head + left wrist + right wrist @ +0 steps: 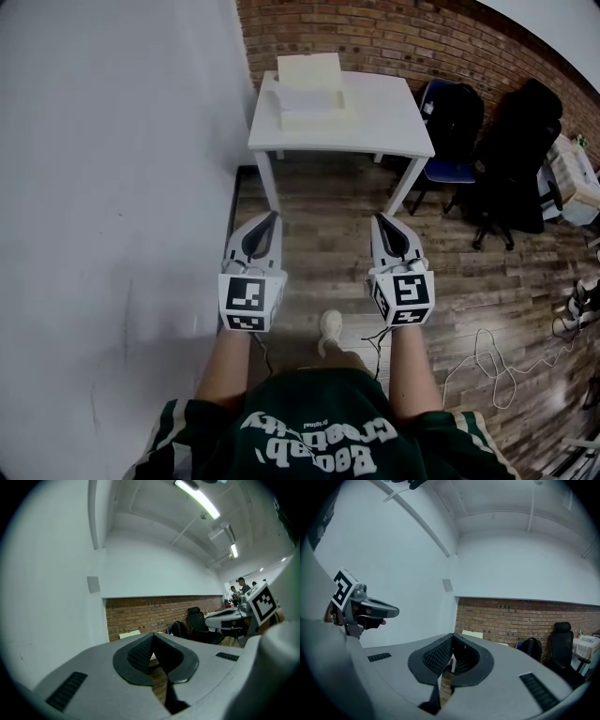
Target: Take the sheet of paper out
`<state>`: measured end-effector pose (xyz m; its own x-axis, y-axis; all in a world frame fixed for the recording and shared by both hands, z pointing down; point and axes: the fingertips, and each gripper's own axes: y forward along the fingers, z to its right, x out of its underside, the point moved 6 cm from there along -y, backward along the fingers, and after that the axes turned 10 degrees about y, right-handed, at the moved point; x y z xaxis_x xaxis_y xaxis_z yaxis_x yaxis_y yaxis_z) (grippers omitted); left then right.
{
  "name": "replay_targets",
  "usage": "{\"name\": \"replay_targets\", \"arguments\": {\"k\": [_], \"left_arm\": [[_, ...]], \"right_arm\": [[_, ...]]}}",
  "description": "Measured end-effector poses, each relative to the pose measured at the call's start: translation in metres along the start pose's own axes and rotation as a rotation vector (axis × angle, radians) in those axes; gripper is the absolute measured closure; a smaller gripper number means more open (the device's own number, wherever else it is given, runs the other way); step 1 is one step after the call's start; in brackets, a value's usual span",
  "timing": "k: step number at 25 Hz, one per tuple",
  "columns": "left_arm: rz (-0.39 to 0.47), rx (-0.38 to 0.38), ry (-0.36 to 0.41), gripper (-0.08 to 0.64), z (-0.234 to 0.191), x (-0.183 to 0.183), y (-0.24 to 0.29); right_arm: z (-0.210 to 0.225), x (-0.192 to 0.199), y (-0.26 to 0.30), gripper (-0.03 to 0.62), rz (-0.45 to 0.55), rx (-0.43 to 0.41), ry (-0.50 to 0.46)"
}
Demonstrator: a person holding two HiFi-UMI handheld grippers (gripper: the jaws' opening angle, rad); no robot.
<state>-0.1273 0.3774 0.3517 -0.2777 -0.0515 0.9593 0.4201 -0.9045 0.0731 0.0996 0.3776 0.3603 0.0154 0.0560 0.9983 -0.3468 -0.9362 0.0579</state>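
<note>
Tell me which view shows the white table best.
The head view: the whole white table shows, top and legs, by the brick wall. Both gripper views catch only slivers of it behind their own shut jaws.

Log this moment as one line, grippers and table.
left gripper: shut, empty | right gripper: shut, empty | both: level, short of small white table | table: holds pale boxy stack, by red brick wall
</note>
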Motion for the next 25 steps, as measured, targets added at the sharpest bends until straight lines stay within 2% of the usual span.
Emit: {"name": "replay_targets", "arguments": {"k": [12, 25], "left_arm": [[-0.039, -0.053, 0.015, 0.558, -0.018, -0.005, 0.098], [-0.059, -0.085, 0.012, 0.558, -0.025, -0.002, 0.183]], "right_arm": [[0.064, -0.003, 0.094, 0.598, -0.004, -0.064, 0.021], [0.124, 0.001, 0.164, 0.598, -0.016, -0.093, 0.020]]}}
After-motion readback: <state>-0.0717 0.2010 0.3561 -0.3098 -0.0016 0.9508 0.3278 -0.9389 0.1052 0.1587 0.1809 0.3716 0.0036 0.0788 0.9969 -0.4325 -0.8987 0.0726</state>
